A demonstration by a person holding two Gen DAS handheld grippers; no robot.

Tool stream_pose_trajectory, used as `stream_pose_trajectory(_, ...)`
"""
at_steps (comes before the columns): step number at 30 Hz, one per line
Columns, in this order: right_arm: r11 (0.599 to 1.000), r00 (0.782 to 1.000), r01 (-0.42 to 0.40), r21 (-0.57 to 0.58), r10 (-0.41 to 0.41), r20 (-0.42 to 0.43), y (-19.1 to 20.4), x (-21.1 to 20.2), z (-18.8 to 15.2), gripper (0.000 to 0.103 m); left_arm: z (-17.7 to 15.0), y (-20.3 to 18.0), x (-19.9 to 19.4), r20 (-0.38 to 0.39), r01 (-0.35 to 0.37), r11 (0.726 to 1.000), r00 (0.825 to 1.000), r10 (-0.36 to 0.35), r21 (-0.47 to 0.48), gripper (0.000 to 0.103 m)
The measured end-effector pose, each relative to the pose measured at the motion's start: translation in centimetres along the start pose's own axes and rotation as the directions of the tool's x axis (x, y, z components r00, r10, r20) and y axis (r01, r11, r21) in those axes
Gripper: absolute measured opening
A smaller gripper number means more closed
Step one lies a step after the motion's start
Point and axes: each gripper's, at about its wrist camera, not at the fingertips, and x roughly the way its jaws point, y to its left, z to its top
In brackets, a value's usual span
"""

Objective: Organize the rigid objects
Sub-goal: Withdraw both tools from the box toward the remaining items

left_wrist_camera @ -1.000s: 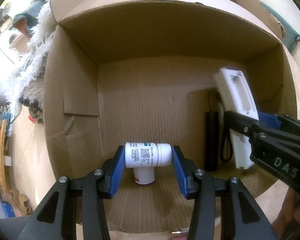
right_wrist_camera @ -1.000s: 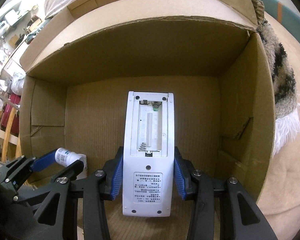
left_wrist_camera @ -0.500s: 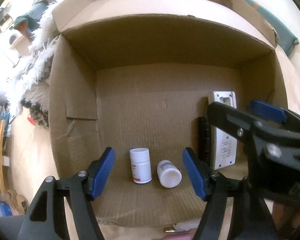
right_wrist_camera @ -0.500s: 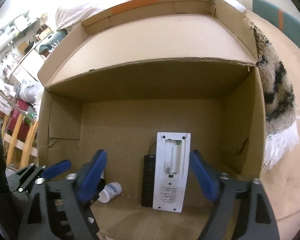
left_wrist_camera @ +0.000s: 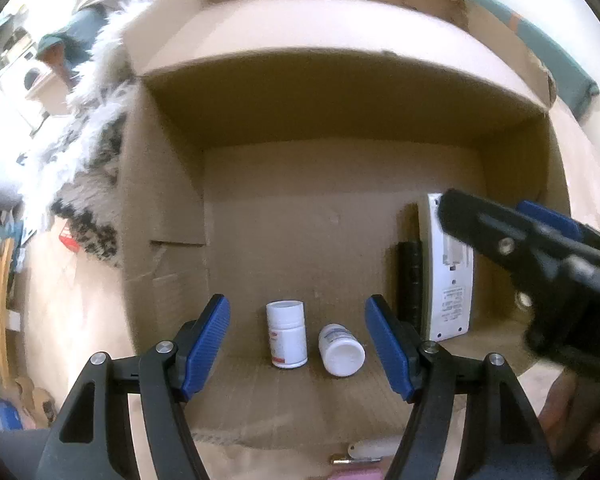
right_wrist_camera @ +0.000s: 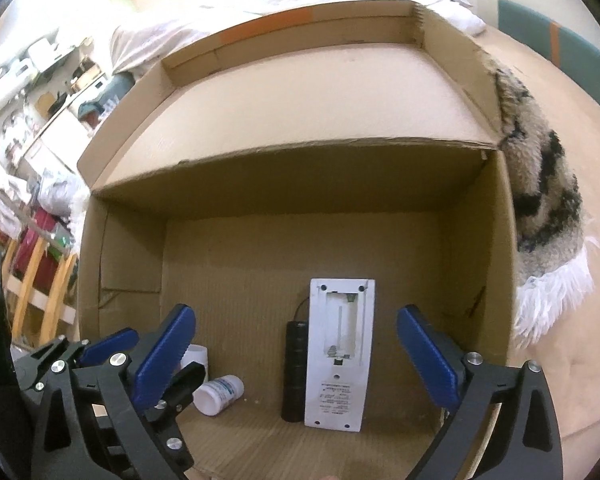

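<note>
A cardboard box (right_wrist_camera: 292,120) holds a white device (right_wrist_camera: 340,354) lying beside a black cylinder (right_wrist_camera: 295,364), plus 2 white bottles (left_wrist_camera: 287,334). The right gripper (right_wrist_camera: 296,354) is opening, jaws empty; the left gripper (left_wrist_camera: 298,346) hangs apart, empty.

An open cardboard box (left_wrist_camera: 172,216) carried everything, its floor spread below both tongs. Under the left tongs (left_wrist_camera: 298,346) a white bottle (left_wrist_camera: 286,334) stood upright with a second bottle (left_wrist_camera: 341,350) on its side just right of it. Under the right tongs (right_wrist_camera: 296,354) a white device (right_wrist_camera: 340,352) lay flat, a black pack (right_wrist_camera: 295,372) beside its left edge.
</note>
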Motion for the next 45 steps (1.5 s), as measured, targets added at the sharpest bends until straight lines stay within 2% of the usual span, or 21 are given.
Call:
stream_pose_trajectory(4,1.000,1.000,-0.020,0.009,0.020,0.018,-0.2,-1.4,0.3,0.103,-0.1,1.4,-1.8,-0.008,0.057,0.997,0.998,-0.057,-0.051,0.068)
stream_pose_trajectory(8,0.999,0.998,-0.029,0.013,0.029,0.055,-0.2,-3.5,0.2,0.103,0.0,2.4,-3.6,0.011,0.045,0.998,0.999,-0.045,-0.050,0.068)
stream_pose_trajectory(15,0.999,0.997,-0.042,-0.003,0.042,0.060,0.7,-6.5,-1.3,0.103,-1.5,3.2,-6.3,0.031,0.018,0.999,0.999,-0.016,-0.041,0.067)
stream_pose_trajectory(20,0.998,0.997,-0.063,0.013,0.062,0.041,0.8,-7.9,-3.7,0.103,-3.2,4.2,-7.3,0.029,0.001,0.999,1.000,0.001,-0.052,0.067)
stream_pose_trajectory(31,0.994,0.997,-0.081,0.069,0.081,0.010,0.6,-9.4,-8.1,0.103,-7.2,5.9,-6.7,-0.015,-0.003,0.996,1.000,0.001,-0.092,0.067)
stream_pose_trajectory(34,0.992,0.995,-0.096,0.083,0.096,0.004,0.7,-9.4,-8.8,0.103,-8.2,6.0,-6.5,-0.045,0.042,0.993,0.998,-0.047,-0.106,0.067)
stream_pose_trajectory(38,0.988,0.994,-0.106,0.112,0.109,-0.021,0.7,-9.1,-9.8,0.103,-9.2,5.8,-6.4,-0.040,0.022,0.996,0.999,-0.026,-0.089,0.067)
stream_pose_trajectory(45,0.987,0.994,-0.041,0.154,0.055,-0.093,0.0,-7.3,-11.0,0.103,-10.0,6.8,-5.4,-0.053,-0.004,0.994,0.999,-0.002,-0.111,0.067)
